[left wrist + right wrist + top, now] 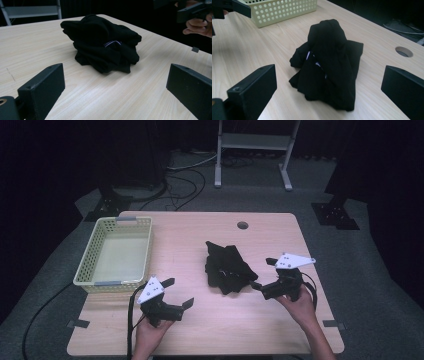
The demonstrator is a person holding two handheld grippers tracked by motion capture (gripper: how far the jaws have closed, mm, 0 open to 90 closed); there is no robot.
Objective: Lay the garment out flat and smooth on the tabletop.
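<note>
A crumpled black garment [227,266] lies in a heap near the middle of the wooden table [210,330]. The left gripper view shows the garment [103,45] with a thin white-and-purple trim peeking out of its folds. My left gripper [177,292] is held near the table's front left, open and empty, pointing right toward the cloth. At the heap's right edge my right gripper [263,272] is open, its jaws apart just short of the fabric [329,62]. Nothing sits between either pair of jaws [115,85] [329,87].
A pale yellow perforated basket [92,265] stands empty at the table's left side, its wall also in the right gripper view [284,11]. A round cable hole [242,225] is near the table's far edge. A metal stand [252,142] stands on the floor beyond.
</note>
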